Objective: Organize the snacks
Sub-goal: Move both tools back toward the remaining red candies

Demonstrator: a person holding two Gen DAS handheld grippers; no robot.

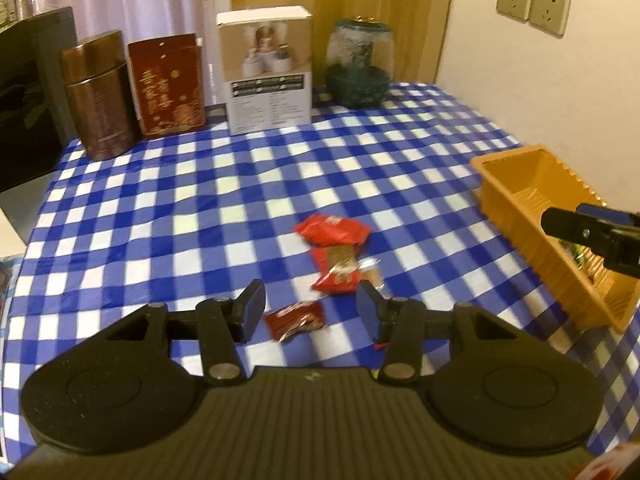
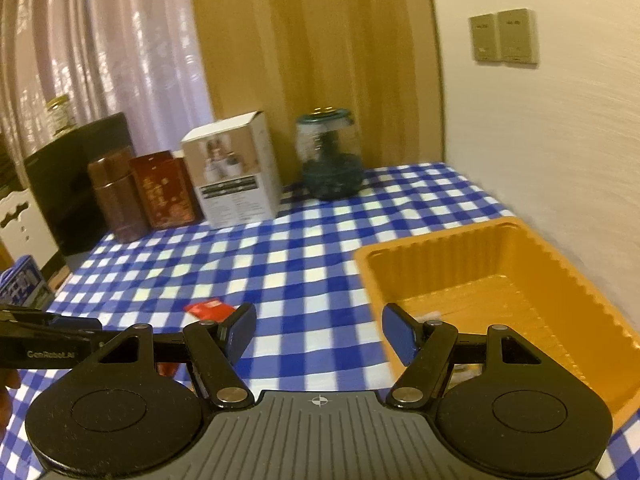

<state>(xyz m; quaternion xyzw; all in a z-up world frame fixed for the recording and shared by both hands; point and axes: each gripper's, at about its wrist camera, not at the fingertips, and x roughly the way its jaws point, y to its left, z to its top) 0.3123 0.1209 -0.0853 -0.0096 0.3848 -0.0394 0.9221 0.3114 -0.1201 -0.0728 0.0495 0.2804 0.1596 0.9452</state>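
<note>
Left gripper [image 1: 311, 311] low in the foreground, jaws apart, nothing pressed between the blue pads. Small dark-red foil snack packet [image 1: 295, 320] on the blue-and-white checked tablecloth [image 1: 180, 208], lying in the gap between the fingers. Just beyond, bright red wrapped snack [image 1: 332, 230], a red-and-tan wrapped snack [image 1: 336, 270] touching it. Orange ribbed plastic tray [image 1: 520, 184] at right, right gripper [image 1: 588, 236] reaching over it. Along the far edge, left to right: brown metal tin [image 1: 98, 96], dark red printed tin [image 1: 170, 84], white cardboard box [image 1: 266, 68], green-lidded glass jar [image 1: 358, 64].
</note>
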